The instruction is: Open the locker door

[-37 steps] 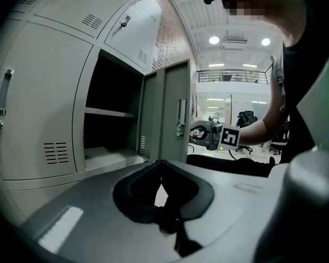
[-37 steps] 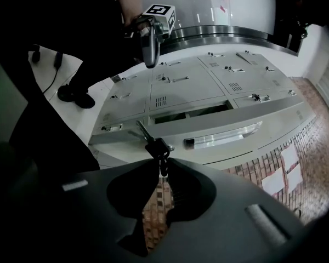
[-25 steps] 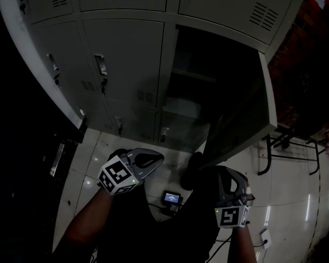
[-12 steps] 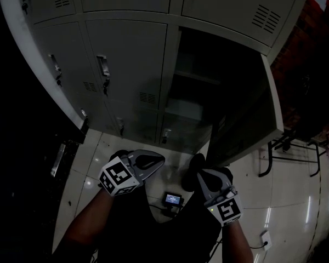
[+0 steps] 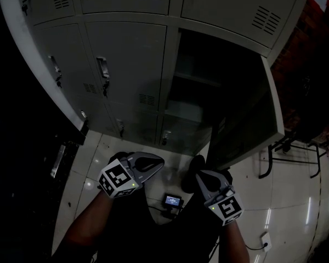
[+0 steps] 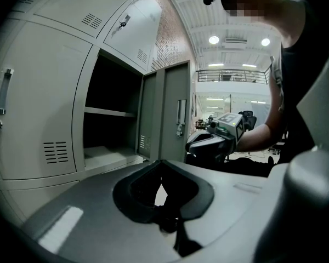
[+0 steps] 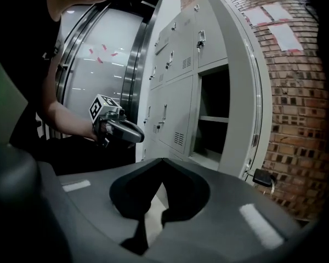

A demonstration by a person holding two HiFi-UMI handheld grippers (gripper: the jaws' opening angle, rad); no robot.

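Note:
The grey locker (image 5: 126, 64) stands ahead with one compartment (image 5: 194, 92) exposed and its door (image 5: 247, 119) swung out to the right. My left gripper (image 5: 151, 162) hangs low in front of the closed lower doors, shut and empty. At about the same height is my right gripper (image 5: 199, 176), just left of the open door's lower edge and not touching it, also shut on nothing. In the left gripper view, the open compartment (image 6: 112, 119), the door (image 6: 172, 119) and the right gripper (image 6: 208, 141) show. The right gripper view shows the left gripper (image 7: 123, 130) and the door (image 7: 241, 103).
Closed locker doors with handles (image 5: 102, 67) fill the left. On the tiled floor between the grippers lies a small screen device (image 5: 171, 200) with a cable. A dark metal frame (image 5: 288, 147) stands at the right near a brick wall (image 5: 312, 48). A lock (image 7: 261, 178) hangs on the door.
My right gripper has drawn a little left and up, away from the open door's lower edge, and its jaws have closed. The left gripper and the door have stayed put.

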